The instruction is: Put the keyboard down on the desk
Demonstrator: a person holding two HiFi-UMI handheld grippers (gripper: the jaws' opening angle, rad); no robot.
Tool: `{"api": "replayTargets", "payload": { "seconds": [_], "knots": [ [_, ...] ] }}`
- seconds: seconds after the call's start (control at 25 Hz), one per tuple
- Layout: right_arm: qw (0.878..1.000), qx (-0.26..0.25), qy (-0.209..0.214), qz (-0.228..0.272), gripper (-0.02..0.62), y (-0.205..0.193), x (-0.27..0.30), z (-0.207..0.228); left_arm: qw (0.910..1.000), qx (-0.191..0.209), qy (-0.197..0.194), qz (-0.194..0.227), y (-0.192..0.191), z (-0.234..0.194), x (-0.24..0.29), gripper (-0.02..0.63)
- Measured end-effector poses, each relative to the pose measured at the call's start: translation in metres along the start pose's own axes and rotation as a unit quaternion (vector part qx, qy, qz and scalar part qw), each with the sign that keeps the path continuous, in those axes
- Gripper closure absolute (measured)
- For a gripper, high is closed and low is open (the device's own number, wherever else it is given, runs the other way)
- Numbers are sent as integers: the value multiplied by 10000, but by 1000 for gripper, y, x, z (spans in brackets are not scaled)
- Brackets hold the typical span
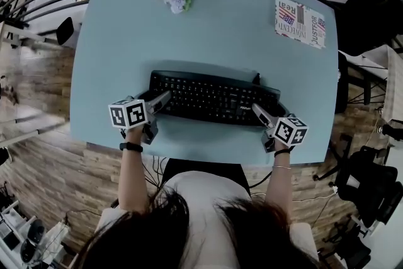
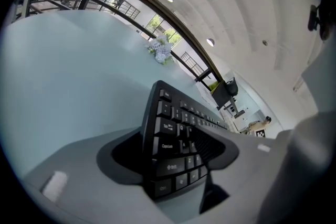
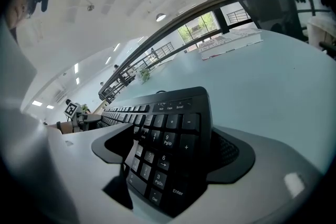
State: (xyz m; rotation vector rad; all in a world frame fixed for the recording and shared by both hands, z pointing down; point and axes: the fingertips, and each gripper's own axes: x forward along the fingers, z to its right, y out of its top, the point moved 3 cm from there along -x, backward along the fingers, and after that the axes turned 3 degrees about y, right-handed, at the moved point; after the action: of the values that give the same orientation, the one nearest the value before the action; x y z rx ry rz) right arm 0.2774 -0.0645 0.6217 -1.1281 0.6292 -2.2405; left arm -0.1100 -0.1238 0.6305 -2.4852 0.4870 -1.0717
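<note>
Both sets of tongs stand spread: left tongs (image 1: 158,104) straddle the left end of the keyboard (image 1: 214,97), right tongs (image 1: 263,118) its right end; it lies along the surface's (image 1: 208,28) near edge.

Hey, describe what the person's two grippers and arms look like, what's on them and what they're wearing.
The left gripper and right gripper each have grey tapered jaws with dark inner pads and a white cube printed with black square markers. No sleeves cover the forearms. The left wrist wears a black band, the right a thin bracelet.
</note>
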Motion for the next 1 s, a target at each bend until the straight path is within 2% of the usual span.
{"api": "replayTargets", "payload": {
  "seconds": [0.32, 0.48, 0.64, 0.76, 1.0],
  "knots": [
    [9999, -13, -152, -7, 189, -1, -1, 3, 9989, 337, 305, 120, -4, 0, 0, 265],
    [9990, -27, -358, 257, 189, 2, -7, 8, 9974, 551, 440, 156, -5, 1, 0, 247],
    [9990, -86, -334, 267, 190, 0, -9, 8, 9965, 628, 519, 208, -6, 1, 0, 229],
    [9991, -108, -324, 267, 190, -1, -9, 7, 9933, 805, 765, 306, -3, -1, -3, 192],
    [9986, -240, -330, 331, 190, -1, -10, 3, 9909, 901, 829, 555, 5, -4, -12, 192]
  ]
}}
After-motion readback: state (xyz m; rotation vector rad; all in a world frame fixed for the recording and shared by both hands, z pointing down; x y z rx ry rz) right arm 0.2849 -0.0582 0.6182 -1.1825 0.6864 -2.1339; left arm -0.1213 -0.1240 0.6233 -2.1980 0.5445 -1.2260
